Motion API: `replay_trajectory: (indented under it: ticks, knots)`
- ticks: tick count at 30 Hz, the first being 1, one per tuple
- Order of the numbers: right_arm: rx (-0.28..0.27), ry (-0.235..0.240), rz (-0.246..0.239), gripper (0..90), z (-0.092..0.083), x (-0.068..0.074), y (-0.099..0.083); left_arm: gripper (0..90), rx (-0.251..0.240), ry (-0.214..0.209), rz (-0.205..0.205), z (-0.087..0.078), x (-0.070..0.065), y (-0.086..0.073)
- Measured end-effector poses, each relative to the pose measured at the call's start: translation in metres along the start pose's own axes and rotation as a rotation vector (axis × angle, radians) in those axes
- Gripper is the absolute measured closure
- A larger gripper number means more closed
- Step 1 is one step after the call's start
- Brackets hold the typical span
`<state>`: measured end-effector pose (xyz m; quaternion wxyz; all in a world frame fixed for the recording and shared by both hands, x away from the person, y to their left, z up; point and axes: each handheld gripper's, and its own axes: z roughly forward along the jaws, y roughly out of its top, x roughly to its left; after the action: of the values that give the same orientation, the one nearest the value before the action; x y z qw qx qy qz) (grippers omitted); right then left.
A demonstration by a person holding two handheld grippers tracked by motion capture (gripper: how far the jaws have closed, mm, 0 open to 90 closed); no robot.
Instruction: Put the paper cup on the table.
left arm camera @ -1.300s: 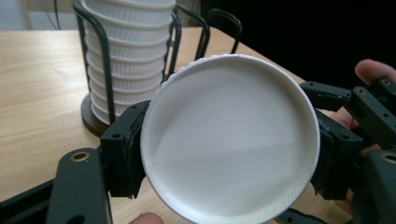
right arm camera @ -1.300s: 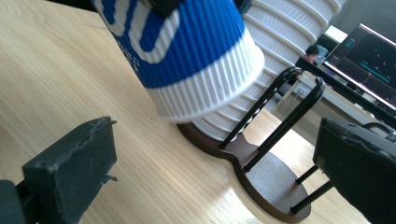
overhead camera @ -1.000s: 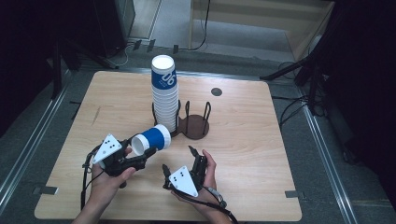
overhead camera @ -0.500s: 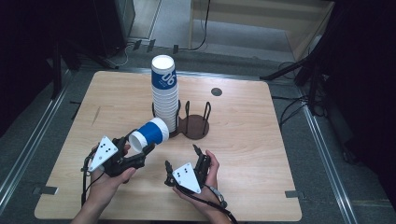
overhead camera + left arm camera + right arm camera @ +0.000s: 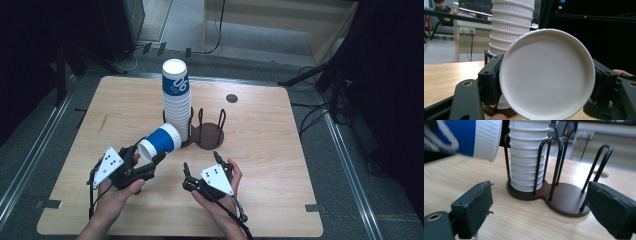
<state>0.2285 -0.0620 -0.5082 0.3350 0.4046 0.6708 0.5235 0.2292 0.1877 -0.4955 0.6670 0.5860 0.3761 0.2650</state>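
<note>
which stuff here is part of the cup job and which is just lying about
In the job:
- blue paper cup, clamped in the left gripper
- stack of paper cups
- wire cup holder
- right gripper, empty, its jaws just closing

Just lying about:
- round dark spot on the table
- cables on the floor

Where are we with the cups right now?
Done: a tall cup stack sits in one slot of the holder. In hand: the left gripper clamps one blue cup on its side; the right gripper, jaws just closing, holds nothing. Left: the held cup is not yet placed, and the second slot is empty.
</note>
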Motion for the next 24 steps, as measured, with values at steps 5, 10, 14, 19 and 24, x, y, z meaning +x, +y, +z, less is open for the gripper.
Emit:
replay_trajectory:
  ticks: [5,10,14,19,24]
  knots:
    - [0.049,0.017,0.152,3.0,-0.003,-0.001,0.014,27.8,-0.024,-0.010,0.002,0.000,-0.001,0.001]
    - [0.058,0.055,0.307,0.0,-0.004,0.005,0.023,27.8,-0.048,-0.025,-0.005,0.001,-0.002,-0.001]
    - [0.054,0.080,0.428,0.0,-0.003,0.010,0.026,27.8,-0.051,-0.026,-0.001,0.001,-0.003,-0.002]
    - [0.040,0.126,0.615,0.0,-0.003,0.013,0.031,27.8,-0.068,-0.025,0.001,0.002,-0.004,-0.006]
    - [0.046,0.155,0.730,0.0,0.000,0.016,0.035,27.8,-0.067,-0.037,-0.001,0.003,-0.006,-0.007]
